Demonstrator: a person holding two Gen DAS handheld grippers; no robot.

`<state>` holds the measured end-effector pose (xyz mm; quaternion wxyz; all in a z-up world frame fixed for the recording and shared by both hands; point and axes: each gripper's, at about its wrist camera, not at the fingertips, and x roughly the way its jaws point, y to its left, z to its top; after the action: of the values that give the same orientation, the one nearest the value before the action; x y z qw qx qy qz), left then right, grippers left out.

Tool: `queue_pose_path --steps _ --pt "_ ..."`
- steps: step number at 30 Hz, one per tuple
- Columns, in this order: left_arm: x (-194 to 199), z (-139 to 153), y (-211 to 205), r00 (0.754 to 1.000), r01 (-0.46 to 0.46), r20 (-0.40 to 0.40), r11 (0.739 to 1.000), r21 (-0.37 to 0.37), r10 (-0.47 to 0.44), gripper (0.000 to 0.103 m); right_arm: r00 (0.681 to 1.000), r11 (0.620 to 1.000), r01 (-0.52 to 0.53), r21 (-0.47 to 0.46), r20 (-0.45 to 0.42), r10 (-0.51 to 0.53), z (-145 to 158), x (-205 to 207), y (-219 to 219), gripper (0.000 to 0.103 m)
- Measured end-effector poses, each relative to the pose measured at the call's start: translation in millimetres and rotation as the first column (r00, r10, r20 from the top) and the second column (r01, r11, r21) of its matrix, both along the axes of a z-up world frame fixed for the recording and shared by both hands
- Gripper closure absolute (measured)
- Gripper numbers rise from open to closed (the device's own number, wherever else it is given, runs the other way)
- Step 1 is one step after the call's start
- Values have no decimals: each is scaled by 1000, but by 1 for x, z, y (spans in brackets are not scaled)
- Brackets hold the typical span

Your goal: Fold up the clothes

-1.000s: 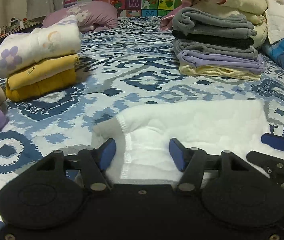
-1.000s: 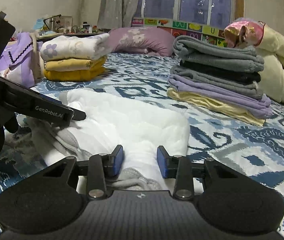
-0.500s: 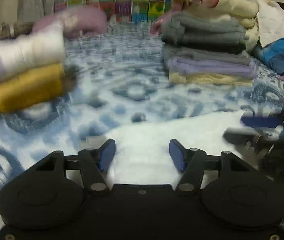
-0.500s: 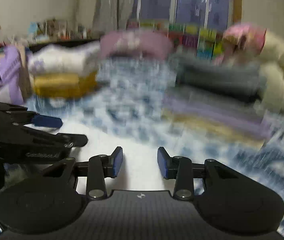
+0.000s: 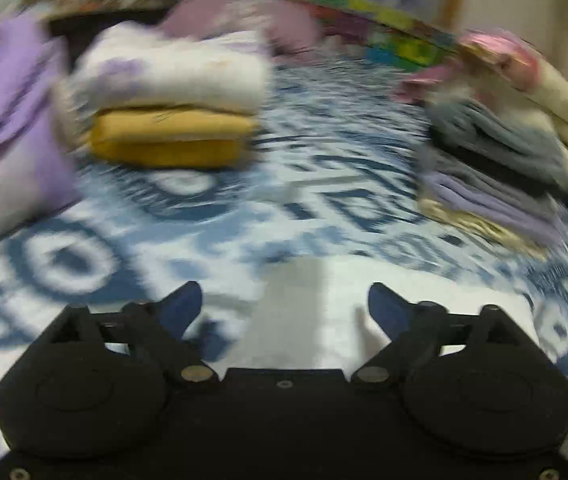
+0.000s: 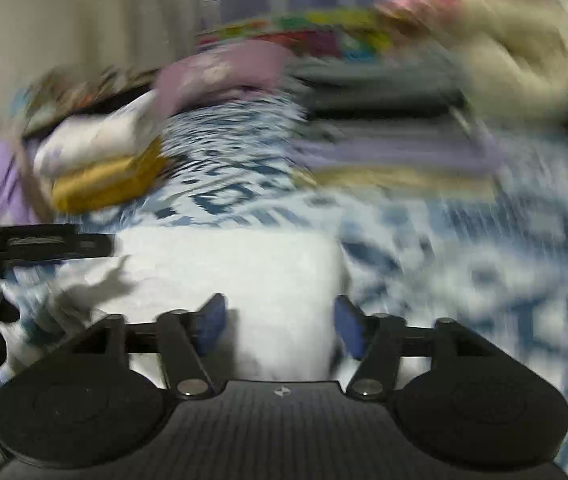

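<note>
A white garment [image 5: 347,300] lies flat on the blue-patterned bedspread [image 5: 204,216], just ahead of both grippers; it also shows in the right wrist view [image 6: 244,264]. My left gripper [image 5: 284,306] is open and empty, its tips over the garment's near left edge. My right gripper [image 6: 280,320] is open and empty, low over the garment's near right part. The left gripper's black body [image 6: 40,240] shows at the left of the right wrist view. Both views are motion-blurred.
A folded white and yellow stack [image 5: 172,108] sits at the back left. A grey, purple and cream stack [image 5: 495,176] sits at the right. Purple cloth [image 5: 0,120] lies at the far left. A pink pillow [image 6: 224,72] is at the back.
Both grippers have swung and pulled back over the garment, blurring the views. Both jaws have opened wider. The garment stays flat on the bed.
</note>
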<state>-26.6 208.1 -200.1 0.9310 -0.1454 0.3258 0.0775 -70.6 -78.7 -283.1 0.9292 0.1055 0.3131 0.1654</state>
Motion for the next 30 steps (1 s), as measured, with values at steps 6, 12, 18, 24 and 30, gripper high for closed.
queue_pose_path --steps 6,12,18,24,30 --pt "-14 -6 39 999 -19 -47 959 -281 6 3 979 932 133 338 -190 -71 -10 -10 -43 33" --pt "-15 -24 57 997 -66 -69 912 -404 42 3 967 885 190 425 -238 -93 -21 -1 -54 28" --pt "-9 -35 61 998 -42 -68 895 -444 13 3 950 826 234 513 -301 -83 -50 16 -53 28" --pt "-2 -43 53 998 47 -25 885 -463 -66 18 957 800 199 566 -287 -35 -57 28 -41 36" --pt "1 -50 40 988 138 4 857 -497 -156 31 956 792 187 581 -292 -11 -60 37 -30 45"
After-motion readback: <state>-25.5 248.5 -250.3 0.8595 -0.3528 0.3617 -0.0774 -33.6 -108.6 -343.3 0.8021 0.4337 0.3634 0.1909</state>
